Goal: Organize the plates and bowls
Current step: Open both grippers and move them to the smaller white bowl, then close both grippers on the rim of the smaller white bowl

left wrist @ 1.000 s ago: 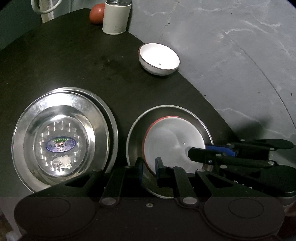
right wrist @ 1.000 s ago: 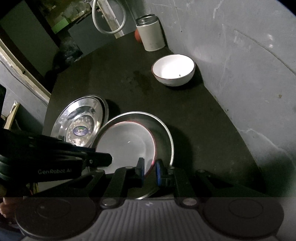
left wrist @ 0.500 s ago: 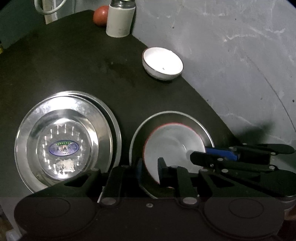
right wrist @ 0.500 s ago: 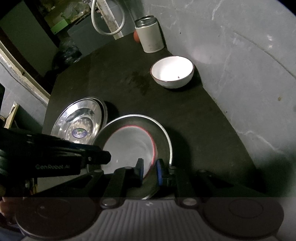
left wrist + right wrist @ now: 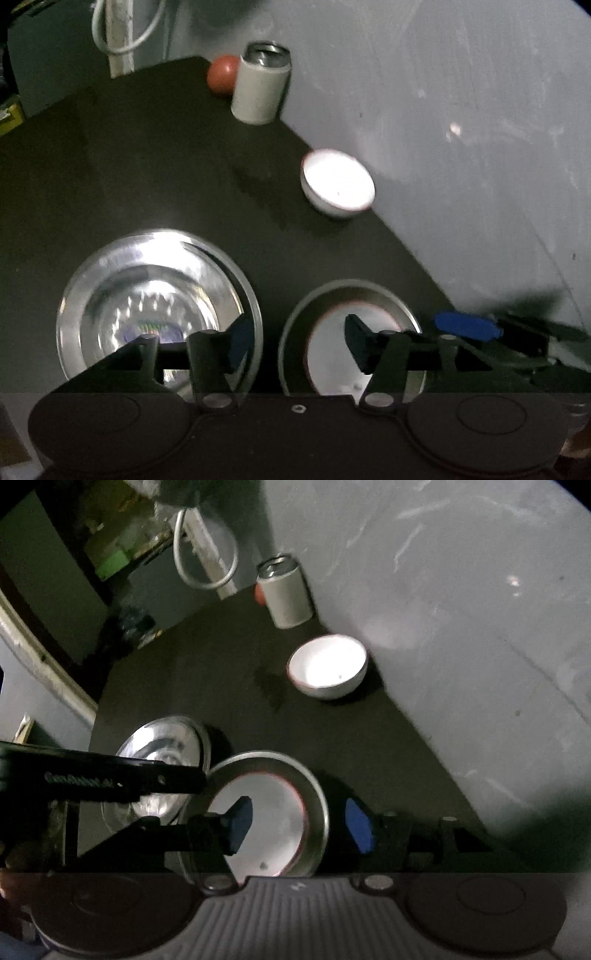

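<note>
Red-rimmed plate (image 5: 334, 354) released, both jaws now spread

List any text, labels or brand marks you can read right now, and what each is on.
White lettering on the side of the left gripper arm, seen from the right wrist: motion-blurred, not legible.
Blue oval sticker in the centre of the steel plate stack: print too blurred to read.
White bowl, grey canister, steel dish holding a red-rimmed plate: no text visible.
</note>
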